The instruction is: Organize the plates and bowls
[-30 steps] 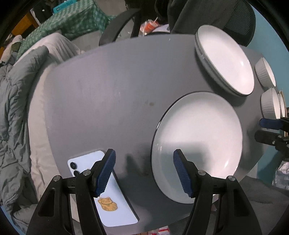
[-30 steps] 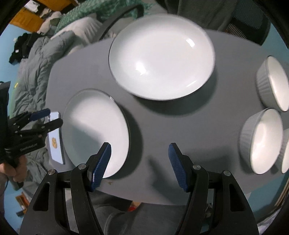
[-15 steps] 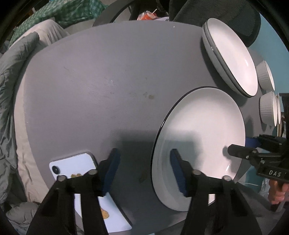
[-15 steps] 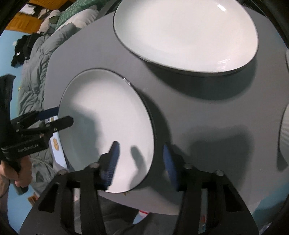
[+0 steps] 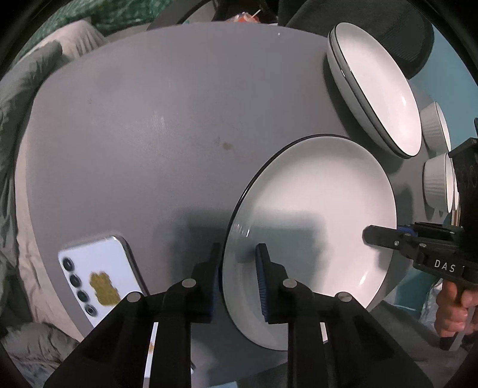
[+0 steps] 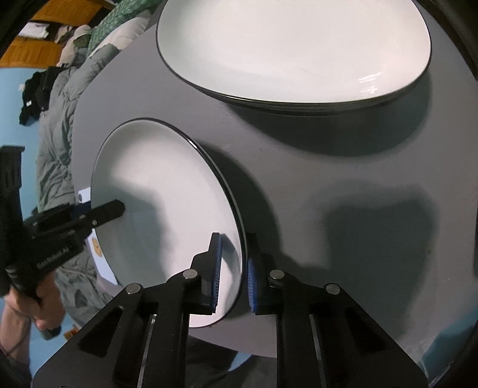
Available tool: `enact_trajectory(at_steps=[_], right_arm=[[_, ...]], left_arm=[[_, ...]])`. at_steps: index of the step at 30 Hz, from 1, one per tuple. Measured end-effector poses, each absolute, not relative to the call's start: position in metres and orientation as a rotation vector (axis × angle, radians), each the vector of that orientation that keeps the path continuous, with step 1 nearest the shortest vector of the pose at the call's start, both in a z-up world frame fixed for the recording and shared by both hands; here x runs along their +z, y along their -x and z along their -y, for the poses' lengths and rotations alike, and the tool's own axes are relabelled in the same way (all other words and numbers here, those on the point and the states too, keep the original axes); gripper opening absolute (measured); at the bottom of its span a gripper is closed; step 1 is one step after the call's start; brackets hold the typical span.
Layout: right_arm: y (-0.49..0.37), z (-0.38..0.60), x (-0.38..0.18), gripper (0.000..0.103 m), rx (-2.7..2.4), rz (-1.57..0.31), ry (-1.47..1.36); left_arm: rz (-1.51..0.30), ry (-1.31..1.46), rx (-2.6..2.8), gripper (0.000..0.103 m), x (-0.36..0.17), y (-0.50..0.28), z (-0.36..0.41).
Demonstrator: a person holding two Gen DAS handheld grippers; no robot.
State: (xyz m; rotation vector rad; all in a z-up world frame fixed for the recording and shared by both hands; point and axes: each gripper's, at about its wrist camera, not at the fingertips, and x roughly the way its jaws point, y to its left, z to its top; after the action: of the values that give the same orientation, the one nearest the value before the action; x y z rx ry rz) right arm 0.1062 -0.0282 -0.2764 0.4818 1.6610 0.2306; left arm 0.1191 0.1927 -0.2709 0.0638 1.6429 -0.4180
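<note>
A white plate with a dark rim [image 5: 313, 206] lies on the grey round table [image 5: 134, 134]. My left gripper [image 5: 237, 276] is shut on its left rim, one finger over and one under. My right gripper [image 6: 233, 274] is shut on the opposite rim of the same plate [image 6: 167, 191]. Each gripper shows in the other's view: the right one [image 5: 397, 238] at the plate's right edge, the left one [image 6: 98, 213] at its left edge. A stack of white plates [image 5: 376, 86] sits behind, also in the right wrist view [image 6: 292, 47].
Two white ribbed bowls [image 5: 437, 185] stand at the table's right edge behind the plate. A white phone [image 5: 98, 268] lies at the front left of the table. A grey duvet [image 5: 18, 89] and an office chair [image 5: 367, 18] surround the table.
Both grippers moved in onto the plate from open positions and closed on its opposite rims.
</note>
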Motion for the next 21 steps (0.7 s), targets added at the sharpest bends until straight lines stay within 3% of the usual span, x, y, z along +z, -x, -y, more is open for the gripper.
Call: enact_trajectory(at_steps=[21], right_arm=[[-0.087, 0.106, -0.263, 0.015, 0.221, -1.682, -0.374]], left_arm=[[-1.684, -0.018, -0.449, 0.021, -0.265, -0.063, -0.109]])
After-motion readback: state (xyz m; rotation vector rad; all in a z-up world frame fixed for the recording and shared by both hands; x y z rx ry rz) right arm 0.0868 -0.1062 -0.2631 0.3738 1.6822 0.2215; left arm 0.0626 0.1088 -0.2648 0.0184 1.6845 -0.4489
